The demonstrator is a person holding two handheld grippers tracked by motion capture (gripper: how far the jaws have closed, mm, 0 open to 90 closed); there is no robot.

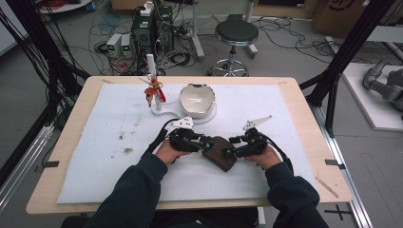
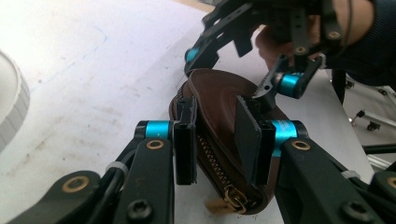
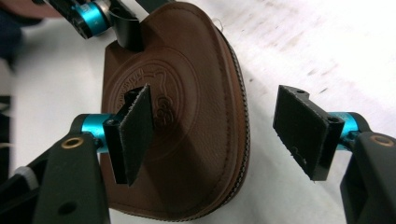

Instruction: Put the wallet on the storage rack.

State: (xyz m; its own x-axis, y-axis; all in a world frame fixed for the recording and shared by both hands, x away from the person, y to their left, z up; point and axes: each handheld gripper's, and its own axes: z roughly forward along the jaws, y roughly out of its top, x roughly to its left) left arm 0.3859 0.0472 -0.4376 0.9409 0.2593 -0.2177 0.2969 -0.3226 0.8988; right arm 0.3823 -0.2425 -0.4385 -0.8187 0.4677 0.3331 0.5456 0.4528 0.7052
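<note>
A brown leather zip pouch (image 1: 219, 153) lies on the white mat (image 1: 95, 156) near the table's front middle. My left gripper (image 1: 203, 142) comes at it from the left. In the left gripper view this gripper (image 2: 217, 140) is shut on the pouch (image 2: 219, 98), its pads clamping the zipped edge, with the brass zip pull (image 2: 232, 196) below. My right gripper (image 1: 229, 152) sits at the pouch's right end. In the right gripper view it (image 3: 219, 133) stands open, one pad over the embossed pouch (image 3: 187, 116) and the other beyond its stitched edge, above the mat.
A white bowl (image 1: 197, 99) sits on a white stand (image 1: 166, 113) at the mat's far middle, with a red-orange ornament (image 1: 154, 90) on a post beside it. The bowl stand's rim (image 2: 11, 102) shows in the left gripper view. A stool (image 1: 236, 33) and computer gear stand beyond the table.
</note>
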